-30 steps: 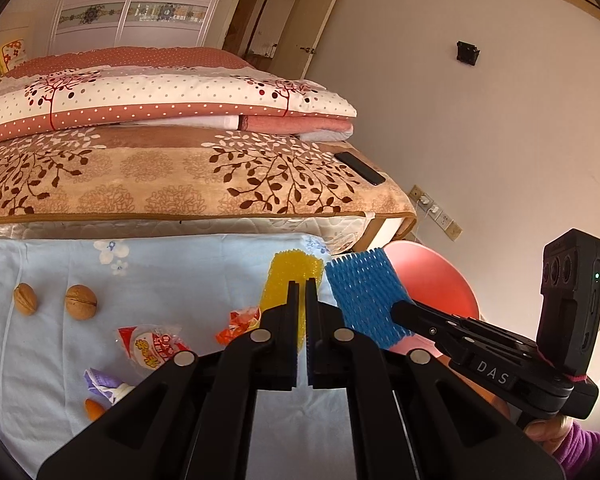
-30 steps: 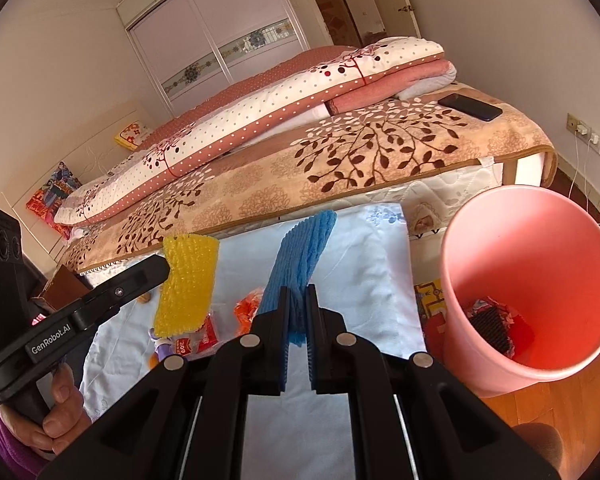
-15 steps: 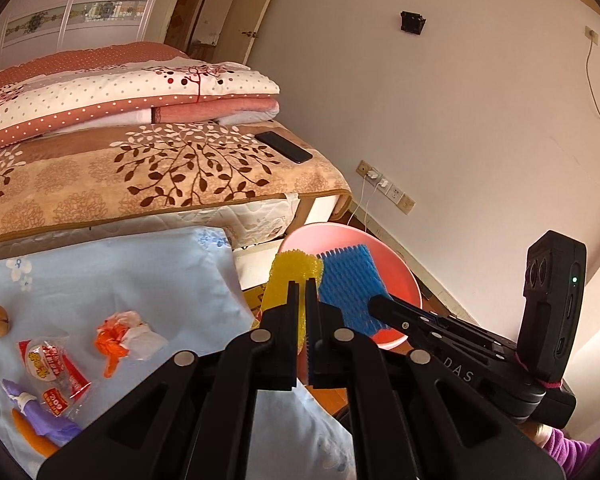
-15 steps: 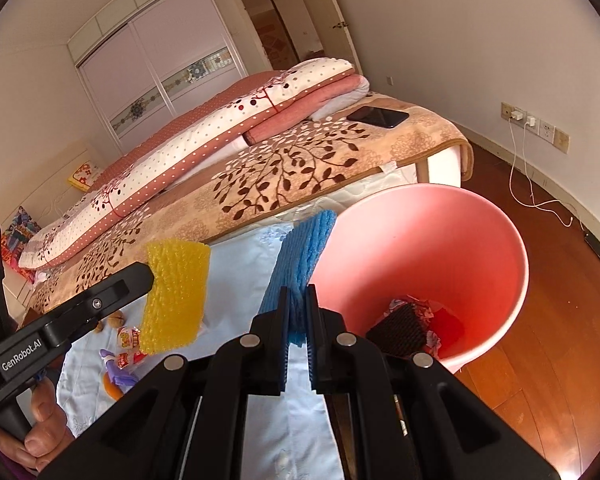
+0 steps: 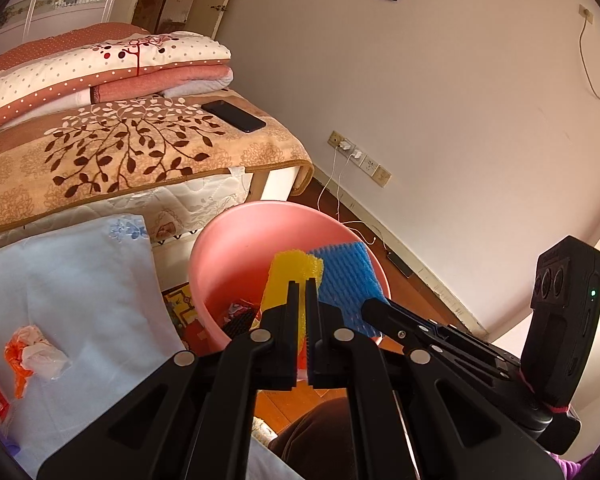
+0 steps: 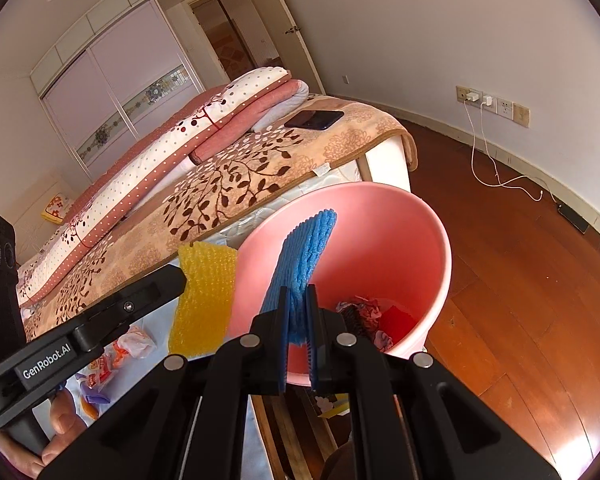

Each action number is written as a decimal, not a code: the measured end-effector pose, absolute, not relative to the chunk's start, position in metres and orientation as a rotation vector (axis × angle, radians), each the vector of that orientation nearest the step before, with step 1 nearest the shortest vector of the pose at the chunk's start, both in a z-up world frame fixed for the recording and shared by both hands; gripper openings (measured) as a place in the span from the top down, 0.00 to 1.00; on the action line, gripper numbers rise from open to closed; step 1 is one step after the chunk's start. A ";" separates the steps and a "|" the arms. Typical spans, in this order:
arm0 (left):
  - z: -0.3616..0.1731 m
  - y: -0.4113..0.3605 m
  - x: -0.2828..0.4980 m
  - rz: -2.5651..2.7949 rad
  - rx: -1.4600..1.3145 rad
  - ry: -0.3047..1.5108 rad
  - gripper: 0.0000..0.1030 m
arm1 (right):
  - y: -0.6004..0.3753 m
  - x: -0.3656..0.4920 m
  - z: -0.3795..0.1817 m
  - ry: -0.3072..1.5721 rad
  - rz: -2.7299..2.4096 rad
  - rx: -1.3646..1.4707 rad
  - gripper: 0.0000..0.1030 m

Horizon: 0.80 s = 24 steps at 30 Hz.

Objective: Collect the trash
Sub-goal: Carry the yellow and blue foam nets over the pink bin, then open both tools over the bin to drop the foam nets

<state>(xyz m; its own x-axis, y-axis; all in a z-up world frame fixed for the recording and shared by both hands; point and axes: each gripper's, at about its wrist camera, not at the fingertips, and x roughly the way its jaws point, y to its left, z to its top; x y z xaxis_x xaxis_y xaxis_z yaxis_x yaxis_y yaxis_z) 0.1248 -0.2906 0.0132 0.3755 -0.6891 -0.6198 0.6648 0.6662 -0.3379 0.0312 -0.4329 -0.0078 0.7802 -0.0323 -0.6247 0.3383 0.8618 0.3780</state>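
My left gripper (image 5: 302, 284) is shut on a yellow foam net sleeve (image 5: 290, 270), held over the mouth of the pink bin (image 5: 236, 248). The right gripper (image 6: 296, 292) is shut on a blue foam net sleeve (image 6: 306, 252) that stands up over the pink bin (image 6: 384, 232). Seen from the right wrist, the yellow sleeve (image 6: 204, 296) hangs beside the bin's left rim. From the left wrist the blue sleeve (image 5: 346, 280) sits just right of the yellow one. Wrappers and a dark net lie at the bin's bottom (image 6: 364, 314).
A light blue cloth (image 5: 80, 292) covers the table on the left, with an orange-and-white crumpled wrapper (image 5: 34, 354) and snack packets (image 6: 104, 364). Behind is a bed (image 5: 120, 152) with a phone (image 5: 234, 116). Charger cables (image 6: 496, 176) trail over the wooden floor.
Both grippers have swung right from above the cloth to the pink bin, carrying their sleeves. The bin now fills the middle of both views; the walnuts have left the view.
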 end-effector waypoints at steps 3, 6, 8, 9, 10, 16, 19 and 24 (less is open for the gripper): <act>0.008 -0.303 0.128 -0.871 -0.025 0.820 0.98 | -0.439 0.032 -0.012 0.658 -0.219 0.506 0.94; 0.004 -0.311 0.130 -0.867 -0.011 0.815 0.98 | -0.443 0.033 -0.015 0.667 -0.227 0.505 0.94; 0.003 -0.314 0.131 -0.861 -0.007 0.813 0.98 | -0.444 0.034 -0.017 0.671 -0.236 0.500 0.93; 0.002 -0.315 0.132 -0.860 -0.009 0.814 0.98 | -0.445 0.034 -0.018 0.673 -0.239 0.499 0.93; 0.001 -0.316 0.133 -0.863 -0.010 0.819 0.98 | -0.445 0.034 -0.019 0.675 -0.242 0.498 0.93; -0.005 -0.317 0.139 -0.848 -0.015 0.854 0.97 | -0.447 0.035 -0.021 0.682 -0.258 0.493 0.93; -0.005 -0.315 0.142 -0.837 -0.021 0.860 0.83 | -0.446 0.036 -0.021 0.684 -0.263 0.490 0.93; -0.001 -0.308 0.143 -0.829 -0.038 0.858 0.69 | -0.444 0.036 -0.021 0.683 -0.269 0.486 0.93</act>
<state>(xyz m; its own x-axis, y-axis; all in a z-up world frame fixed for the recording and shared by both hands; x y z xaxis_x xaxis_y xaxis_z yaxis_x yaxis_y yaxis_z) 0.1428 -0.3078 -0.0009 0.3686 -0.6604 -0.6542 0.6314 0.6944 -0.3452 0.0361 -0.4442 -0.0207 0.7476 -0.0800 -0.6594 0.3910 0.8555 0.3395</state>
